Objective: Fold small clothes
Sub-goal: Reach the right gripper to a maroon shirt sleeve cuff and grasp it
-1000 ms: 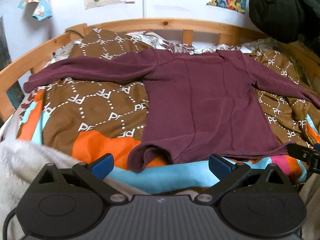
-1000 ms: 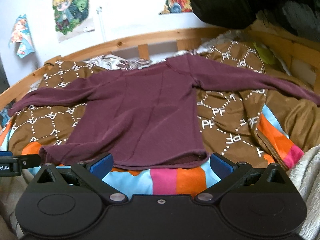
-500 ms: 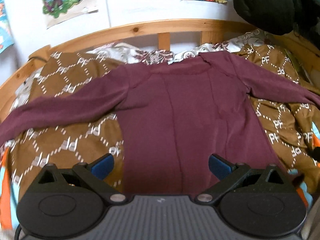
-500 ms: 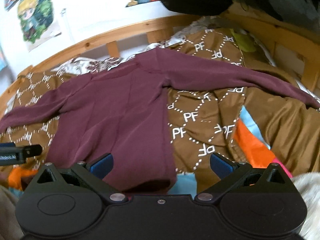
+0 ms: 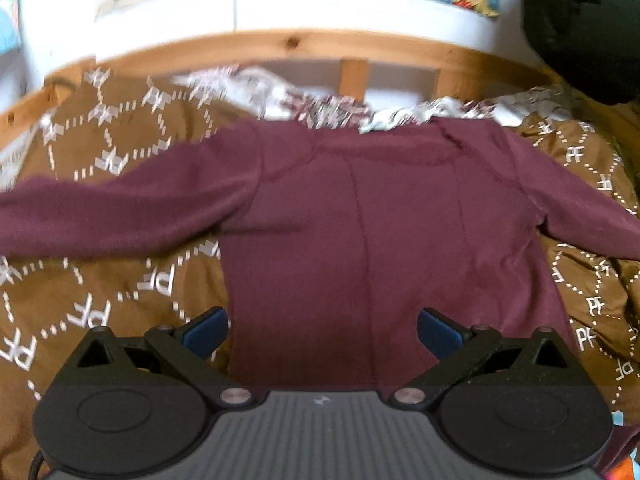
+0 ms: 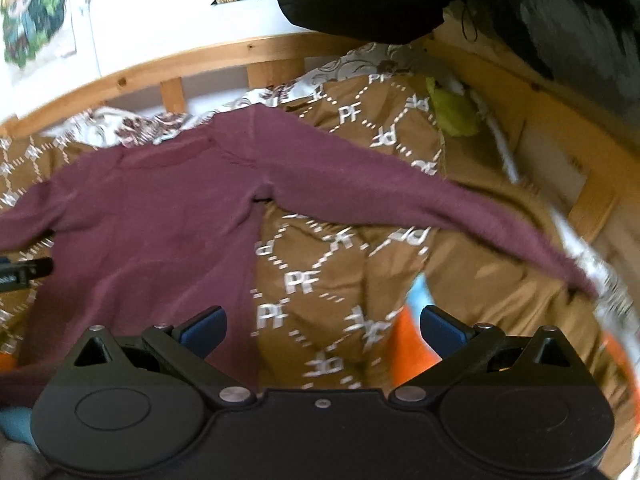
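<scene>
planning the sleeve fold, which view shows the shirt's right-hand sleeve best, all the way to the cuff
The right wrist view: the right-hand sleeve runs unbroken from shoulder to cuff across the brown blanket. The left wrist view cuts it off at the frame edge.

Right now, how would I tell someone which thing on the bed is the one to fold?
Look at the wooden bed covered by a brown patterned blanket. Spread flat across its middle lies a long-sleeved top, sleeves stretched out to both sides. It is the only plain maroon piece there, with no print.
</scene>
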A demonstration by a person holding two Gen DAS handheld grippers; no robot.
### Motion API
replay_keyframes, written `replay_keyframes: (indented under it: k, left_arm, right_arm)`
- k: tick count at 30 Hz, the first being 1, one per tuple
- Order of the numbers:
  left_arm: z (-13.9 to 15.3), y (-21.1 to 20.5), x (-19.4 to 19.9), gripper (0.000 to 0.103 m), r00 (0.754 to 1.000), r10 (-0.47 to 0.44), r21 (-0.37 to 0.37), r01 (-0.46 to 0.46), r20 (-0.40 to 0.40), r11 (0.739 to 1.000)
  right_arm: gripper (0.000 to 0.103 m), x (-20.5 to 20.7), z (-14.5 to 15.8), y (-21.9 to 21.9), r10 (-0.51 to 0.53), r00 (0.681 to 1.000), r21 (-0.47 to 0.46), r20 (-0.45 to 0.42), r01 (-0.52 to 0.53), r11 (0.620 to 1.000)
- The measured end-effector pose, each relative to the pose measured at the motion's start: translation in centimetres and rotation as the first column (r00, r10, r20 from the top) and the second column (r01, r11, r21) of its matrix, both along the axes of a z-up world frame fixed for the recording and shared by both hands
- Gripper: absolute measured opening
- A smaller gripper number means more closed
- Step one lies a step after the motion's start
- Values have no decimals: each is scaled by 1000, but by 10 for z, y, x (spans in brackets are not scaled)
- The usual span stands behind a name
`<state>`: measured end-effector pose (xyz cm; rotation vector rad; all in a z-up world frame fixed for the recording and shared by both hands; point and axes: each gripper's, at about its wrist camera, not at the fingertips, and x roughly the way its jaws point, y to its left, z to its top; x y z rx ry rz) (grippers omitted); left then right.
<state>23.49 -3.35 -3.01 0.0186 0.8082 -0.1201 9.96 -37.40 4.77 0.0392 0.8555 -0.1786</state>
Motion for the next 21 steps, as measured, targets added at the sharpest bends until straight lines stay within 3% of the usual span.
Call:
replay_keyframes:
  k: [7,14,21]
  left_arm:
    - [-8,15,3,102,998,28,-54,-31,-56,998]
    - [-10,10,3,102,998,12,-49,-15,-69,999]
    - [-11,9,3,102,997,8,-50,-12,-80,999]
  right_arm:
    - [103,9,5,-37,36,999,-163,8,-34,986]
    - [102,21,3,-98,-6,1000,-314,-9,3,949]
    - [80,33,-27,-138,16,993,-336,-118,-54,940]
